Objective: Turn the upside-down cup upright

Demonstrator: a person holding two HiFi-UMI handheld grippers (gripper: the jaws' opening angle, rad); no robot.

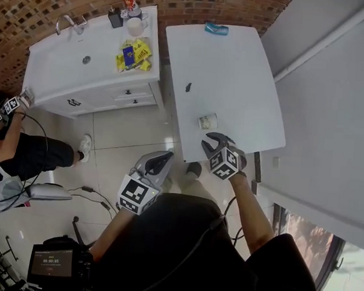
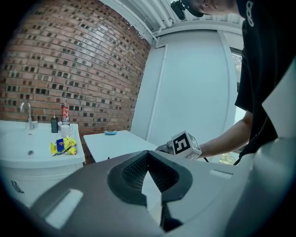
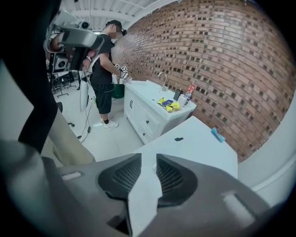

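Note:
A small pale cup (image 1: 208, 121) sits on the white table (image 1: 237, 77) close to its near edge; I cannot tell which way up it stands. My right gripper (image 1: 215, 139) hovers just short of the cup, at the table's near edge. In the right gripper view its jaws (image 3: 149, 155) stand apart with only bare tabletop between them, and the cup is hidden there. My left gripper (image 1: 160, 164) hangs over the floor left of the table, and its tips (image 2: 148, 153) meet on nothing. The right gripper's marker cube (image 2: 185, 144) shows in the left gripper view.
A small dark item (image 1: 188, 86) lies mid-table and a blue object (image 1: 216, 29) at its far edge. A white sink cabinet (image 1: 88, 65) to the left carries a mug (image 1: 135, 26) and yellow packets (image 1: 134, 53). Another person (image 1: 18, 151) stands far left, with cables on the floor.

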